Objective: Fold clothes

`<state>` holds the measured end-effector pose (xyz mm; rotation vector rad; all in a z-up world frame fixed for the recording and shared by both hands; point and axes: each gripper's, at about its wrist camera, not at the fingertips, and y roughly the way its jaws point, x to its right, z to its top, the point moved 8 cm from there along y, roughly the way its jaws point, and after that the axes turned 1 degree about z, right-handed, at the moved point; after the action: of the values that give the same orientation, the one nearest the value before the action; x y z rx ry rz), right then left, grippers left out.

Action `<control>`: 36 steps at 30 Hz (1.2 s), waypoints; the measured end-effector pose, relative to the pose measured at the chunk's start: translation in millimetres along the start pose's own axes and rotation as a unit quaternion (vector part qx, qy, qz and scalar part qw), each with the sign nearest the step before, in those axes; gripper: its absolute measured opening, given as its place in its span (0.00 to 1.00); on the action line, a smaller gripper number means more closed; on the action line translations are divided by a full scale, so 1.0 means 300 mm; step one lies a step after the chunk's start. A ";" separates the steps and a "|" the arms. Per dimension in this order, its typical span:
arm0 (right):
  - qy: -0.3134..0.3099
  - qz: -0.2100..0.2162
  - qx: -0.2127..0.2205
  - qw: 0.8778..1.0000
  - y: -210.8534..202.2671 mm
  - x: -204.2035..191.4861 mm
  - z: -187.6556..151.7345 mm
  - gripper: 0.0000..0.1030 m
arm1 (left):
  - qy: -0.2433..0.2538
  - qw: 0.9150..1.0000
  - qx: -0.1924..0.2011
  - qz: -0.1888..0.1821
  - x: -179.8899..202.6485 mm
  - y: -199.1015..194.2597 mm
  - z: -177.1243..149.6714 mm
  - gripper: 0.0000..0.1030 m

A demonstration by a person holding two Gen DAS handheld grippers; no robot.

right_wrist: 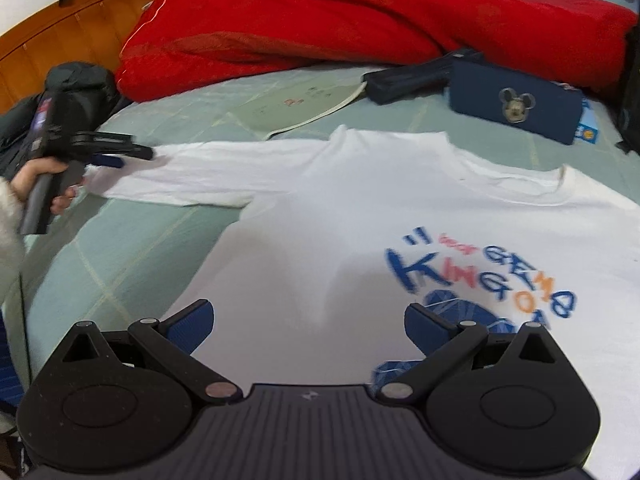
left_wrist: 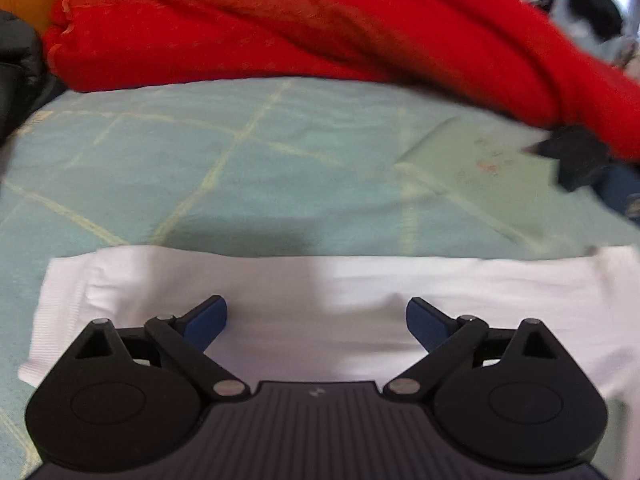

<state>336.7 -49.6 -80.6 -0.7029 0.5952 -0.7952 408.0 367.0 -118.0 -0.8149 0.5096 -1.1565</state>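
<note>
T-shirt (right_wrist: 340, 208) is spread flat, print up, on the bed (right_wrist: 132, 248), below the red quilt (right_wrist: 340, 12). Left gripper (left_wrist: 316, 316) hangs released over its sleeve (left_wrist: 280, 280); right gripper (right_wrist: 308, 320), also released, over its body. Judgement: the sleeve is best pinched at the cuff and folded squarely inward.

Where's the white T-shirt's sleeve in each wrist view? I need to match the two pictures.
Left wrist: the sleeve spans the lower half, under the open left gripper.
Right wrist: the same sleeve lies mid-left, stretching towards the left gripper at the left edge; the open right gripper hovers over the shirt body.
Shared landmark: the red quilt along the top.
</note>
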 end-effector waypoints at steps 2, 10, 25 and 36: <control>-0.006 0.004 -0.012 1.000 0.001 -0.028 0.001 1.00 | -0.018 0.999 0.004 0.043 -0.053 0.013 0.012 0.94; -0.037 0.014 -0.014 0.999 -0.034 -0.121 -0.009 1.00 | 0.007 1.000 0.011 0.019 -0.004 -0.082 -0.016 0.94; -0.013 -0.011 -0.013 1.000 -0.120 -0.066 -0.081 1.00 | 0.051 0.996 0.036 0.056 -0.071 -0.224 -0.131 0.95; -0.014 -0.012 0.014 1.000 -0.176 -0.091 -0.080 1.00 | 0.088 0.995 0.042 -0.029 0.209 -0.120 -0.190 0.96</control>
<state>281.6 -62.3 -50.2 -0.6952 0.5496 -0.8128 366.6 284.8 -121.6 -0.6614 0.5812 -1.3034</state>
